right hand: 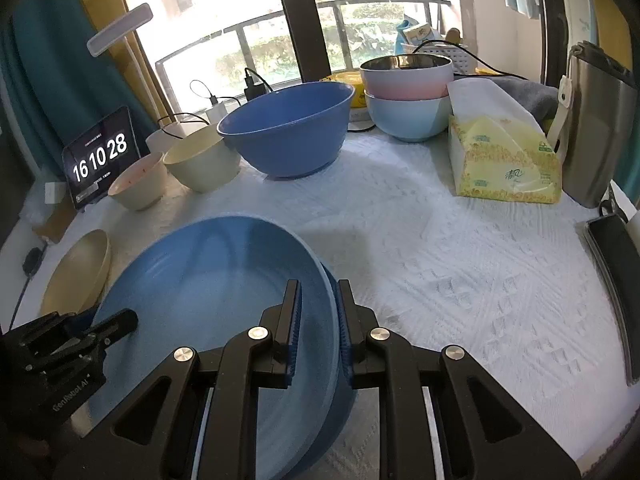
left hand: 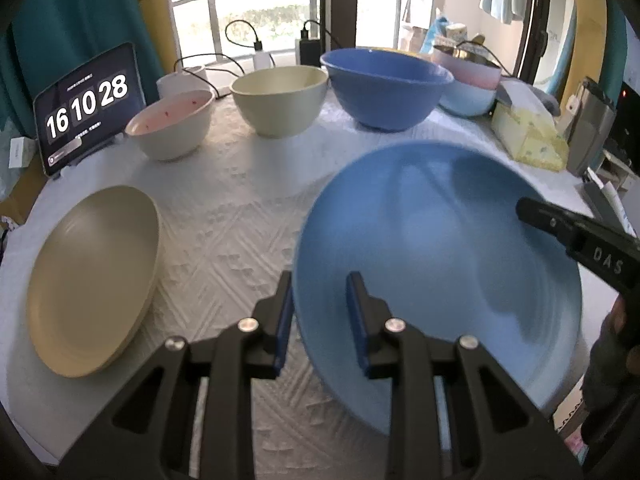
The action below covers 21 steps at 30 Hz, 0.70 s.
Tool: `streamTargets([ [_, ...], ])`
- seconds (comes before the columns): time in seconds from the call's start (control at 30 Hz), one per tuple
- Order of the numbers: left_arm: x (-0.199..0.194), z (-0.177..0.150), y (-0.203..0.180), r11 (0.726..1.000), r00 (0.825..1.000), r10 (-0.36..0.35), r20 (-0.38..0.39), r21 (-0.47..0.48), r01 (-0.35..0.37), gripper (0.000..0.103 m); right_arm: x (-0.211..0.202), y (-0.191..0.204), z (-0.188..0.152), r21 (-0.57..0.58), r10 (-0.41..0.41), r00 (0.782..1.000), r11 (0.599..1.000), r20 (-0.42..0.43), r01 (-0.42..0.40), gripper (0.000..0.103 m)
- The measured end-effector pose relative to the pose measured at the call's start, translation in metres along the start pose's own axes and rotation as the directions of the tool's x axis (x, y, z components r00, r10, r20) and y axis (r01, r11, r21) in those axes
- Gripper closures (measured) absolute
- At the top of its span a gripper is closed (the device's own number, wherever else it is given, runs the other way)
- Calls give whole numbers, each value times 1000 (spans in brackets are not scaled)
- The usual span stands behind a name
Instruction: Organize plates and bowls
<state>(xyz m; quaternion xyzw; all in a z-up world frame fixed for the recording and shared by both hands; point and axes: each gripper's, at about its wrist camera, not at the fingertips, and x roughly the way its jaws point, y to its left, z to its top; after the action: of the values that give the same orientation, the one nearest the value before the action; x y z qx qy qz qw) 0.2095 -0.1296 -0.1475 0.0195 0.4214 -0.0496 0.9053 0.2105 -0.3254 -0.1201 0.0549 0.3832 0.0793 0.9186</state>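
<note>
A blue plate hangs tilted over the table. The right claw clamps its rim; the left claw straddles the opposite rim, loosening. Likely light, stiff, slippery.

Bare tablecloth lies open across the centre and right of the right wrist frame. Along the top, a row of bowls, a tissue pack and a tablet block passage; a beige plate fills the left wrist frame's lower left.

blue plates: maybe two, stacked, tilted | beige plates: flat, left | bowls: rear row
</note>
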Motion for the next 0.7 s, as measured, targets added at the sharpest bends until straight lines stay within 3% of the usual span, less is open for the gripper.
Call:
streamTargets([
  [0.27, 0, 1, -1, 1000, 1000, 6, 10, 13, -7, 75, 7, -5, -1, -4, -38, 999, 999, -16, 38, 84],
  [0.4, 4, -1, 4, 1000, 1000, 11, -2, 2, -11, 75, 16, -11, -7, 8, -38, 997, 999, -68, 38, 84],
  [0.7, 13, -6, 8, 999, 999, -32, -39, -15, 31, 75, 17, -3, -11, -19, -64, 996, 998, -63, 63, 81],
])
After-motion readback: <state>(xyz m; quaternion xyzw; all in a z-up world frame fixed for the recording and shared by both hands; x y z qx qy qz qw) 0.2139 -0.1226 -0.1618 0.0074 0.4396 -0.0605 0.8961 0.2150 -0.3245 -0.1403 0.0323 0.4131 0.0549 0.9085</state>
